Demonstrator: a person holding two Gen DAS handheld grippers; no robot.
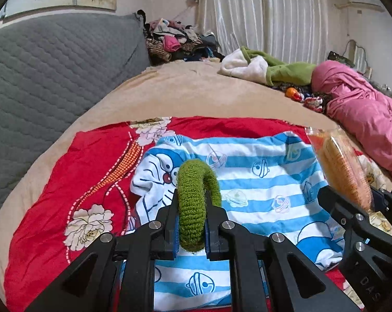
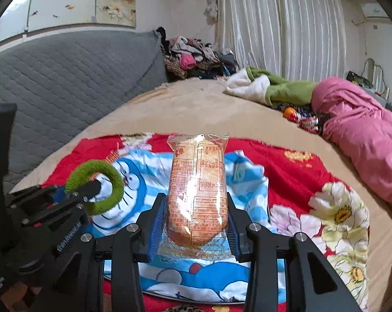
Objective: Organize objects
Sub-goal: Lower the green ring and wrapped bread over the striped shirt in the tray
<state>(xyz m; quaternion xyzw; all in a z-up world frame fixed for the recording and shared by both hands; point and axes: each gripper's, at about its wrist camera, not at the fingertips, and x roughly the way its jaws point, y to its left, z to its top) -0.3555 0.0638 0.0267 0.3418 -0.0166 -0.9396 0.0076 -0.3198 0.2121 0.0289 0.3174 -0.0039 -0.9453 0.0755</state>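
Observation:
My left gripper (image 1: 191, 208) is shut on a green fuzzy hair tie (image 1: 193, 195) and holds it upright above a blue-striped Doraemon cloth (image 1: 260, 182). The left gripper (image 2: 92, 191) and the hair tie (image 2: 102, 182) also show at the left of the right wrist view. My right gripper (image 2: 196, 213) is shut on a clear-wrapped bread snack (image 2: 197, 189), held upright over the same cloth (image 2: 247, 176). The snack (image 1: 341, 166) and the right gripper (image 1: 351, 200) show at the right edge of the left wrist view.
The cloth lies on a red floral sheet (image 1: 66, 176) on a beige bed (image 1: 196, 91). A grey quilted headboard (image 1: 53, 65) stands at left. A pink jacket (image 1: 364, 104), green-white garment (image 1: 268, 67), small toys (image 1: 299, 97) and a clothes pile (image 1: 175, 39) lie at the back.

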